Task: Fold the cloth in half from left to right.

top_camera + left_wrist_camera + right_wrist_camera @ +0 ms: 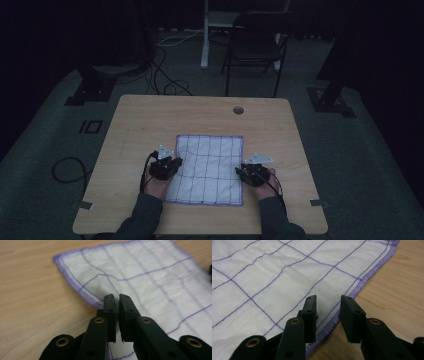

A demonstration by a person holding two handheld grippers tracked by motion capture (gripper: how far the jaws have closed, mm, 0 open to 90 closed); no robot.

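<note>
Cloth (209, 170), white woven square with purple grid and stitched hem, flat on pale wood-grain table (150, 120), left tool (116, 301) pinched on its left hem, right tool (328, 305) parted, straddling right hem.

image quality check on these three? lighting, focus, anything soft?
High view: dim and underexposed, room behind nearly black, cloth and table readable. Left gripper view: bright, cloth's far right edge blurred, left tool sharp. Right gripper view: evenly lit, stitching crisp, right tool slightly soft at the bottom.
</note>
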